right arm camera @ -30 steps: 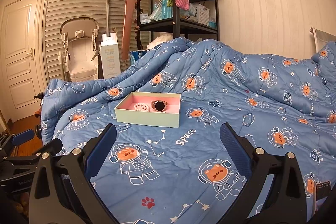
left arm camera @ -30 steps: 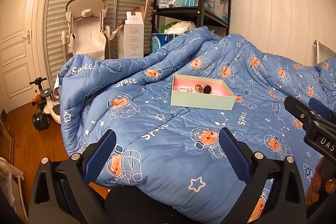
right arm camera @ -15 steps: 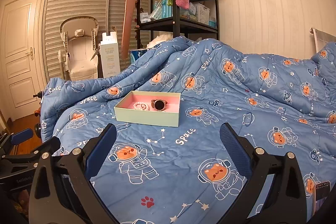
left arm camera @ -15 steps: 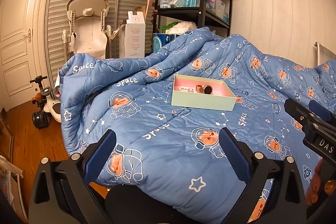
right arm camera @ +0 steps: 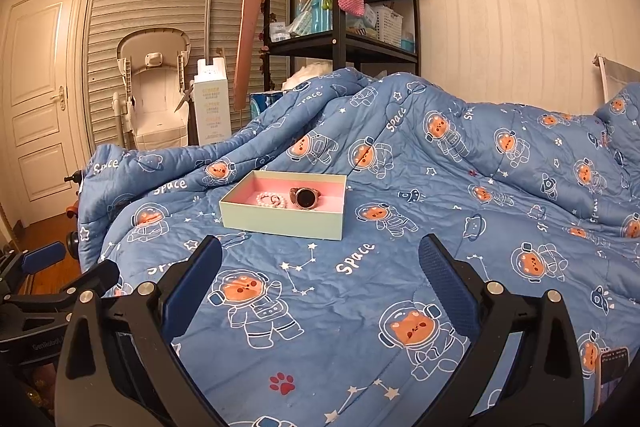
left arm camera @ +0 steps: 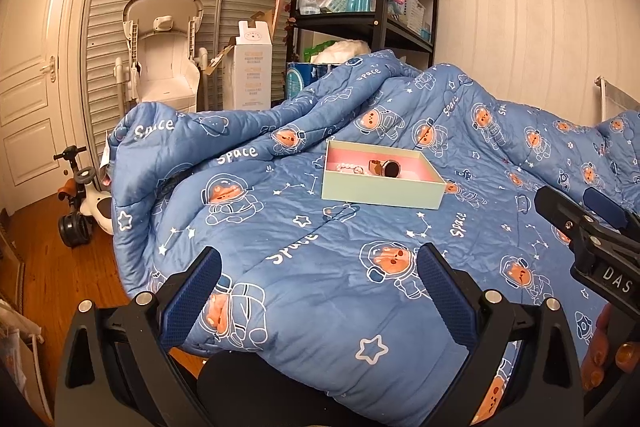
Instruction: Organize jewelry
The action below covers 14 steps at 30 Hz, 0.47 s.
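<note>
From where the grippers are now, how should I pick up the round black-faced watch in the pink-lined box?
Grip the round black-faced watch across its rose-gold case, coming from above. It sits tilted on its band, face toward the camera, down inside the pink-lined box beside the pearl bracelet; the walls block a side approach. The open right gripper looks better placed.

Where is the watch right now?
The watch lies inside the open box on the blue blanket, just right of the bead bracelet in the right wrist view.
</note>
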{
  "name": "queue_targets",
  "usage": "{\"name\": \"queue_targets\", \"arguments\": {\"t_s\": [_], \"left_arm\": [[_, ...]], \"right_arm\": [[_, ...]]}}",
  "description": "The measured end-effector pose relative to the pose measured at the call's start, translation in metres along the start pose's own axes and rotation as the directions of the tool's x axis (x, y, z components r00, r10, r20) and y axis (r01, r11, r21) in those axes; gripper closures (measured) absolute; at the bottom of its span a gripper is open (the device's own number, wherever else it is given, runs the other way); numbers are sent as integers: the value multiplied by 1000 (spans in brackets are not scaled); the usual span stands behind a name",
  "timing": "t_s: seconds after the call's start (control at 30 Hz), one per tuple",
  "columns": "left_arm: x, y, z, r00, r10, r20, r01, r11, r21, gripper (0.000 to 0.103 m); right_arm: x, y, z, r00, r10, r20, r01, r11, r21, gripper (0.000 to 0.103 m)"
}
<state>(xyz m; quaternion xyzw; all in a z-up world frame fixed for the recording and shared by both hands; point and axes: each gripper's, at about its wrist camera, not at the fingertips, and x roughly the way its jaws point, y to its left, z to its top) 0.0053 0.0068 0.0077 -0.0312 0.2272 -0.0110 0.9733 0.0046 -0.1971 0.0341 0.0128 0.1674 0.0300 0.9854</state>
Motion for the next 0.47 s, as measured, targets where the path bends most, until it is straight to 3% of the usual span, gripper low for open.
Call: {"name": "queue_targets", "arguments": {"t_s": [0.47], "left_arm": [[0,-1,-1,1000,17,-11,-17,1000,-17,7]], "right_arm": [[1,1,0,1000,1,-9,-2,1000,-10,6]]}}
